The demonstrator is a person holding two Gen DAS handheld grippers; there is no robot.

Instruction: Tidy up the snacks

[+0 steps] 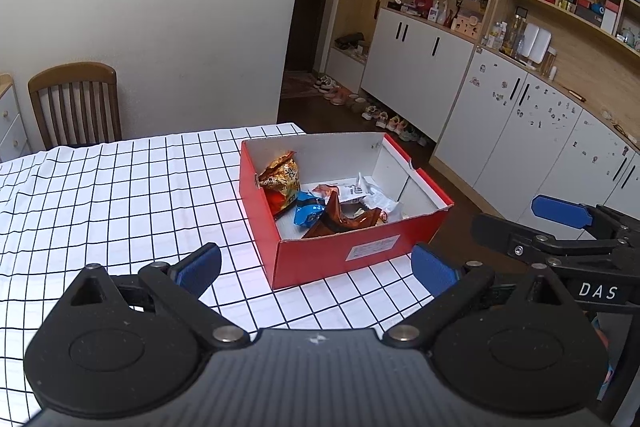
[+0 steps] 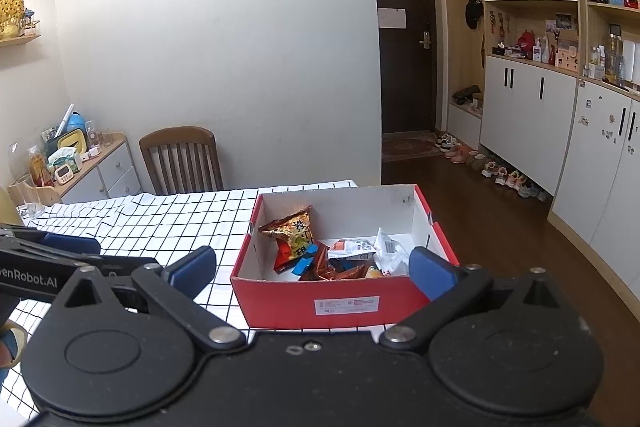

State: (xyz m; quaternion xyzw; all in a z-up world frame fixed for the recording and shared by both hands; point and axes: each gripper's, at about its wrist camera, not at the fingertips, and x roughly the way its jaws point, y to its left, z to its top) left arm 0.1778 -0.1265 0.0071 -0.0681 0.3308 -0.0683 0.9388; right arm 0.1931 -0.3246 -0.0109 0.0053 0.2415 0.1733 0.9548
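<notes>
A red shoebox (image 1: 352,255) with a white inside stands at the table's right edge; it also shows in the right wrist view (image 2: 344,301). Inside lie several snack packets: an orange-gold bag (image 1: 282,183) (image 2: 294,231), a blue packet (image 1: 308,213), a brown packet (image 1: 344,221) (image 2: 328,267) and white wrappers (image 1: 376,201) (image 2: 390,247). My left gripper (image 1: 316,269) is open and empty, just in front of the box. My right gripper (image 2: 312,265) is open and empty, its fingers either side of the box's near end. The right gripper also shows in the left wrist view (image 1: 560,223).
The table wears a white cloth with a black grid (image 1: 120,195). A wooden chair (image 1: 76,105) (image 2: 182,159) stands at the far side. A low cabinet with clutter (image 2: 80,163) is at the left. White cupboards (image 1: 520,131) and shoes on the floor (image 1: 376,111) are at the right.
</notes>
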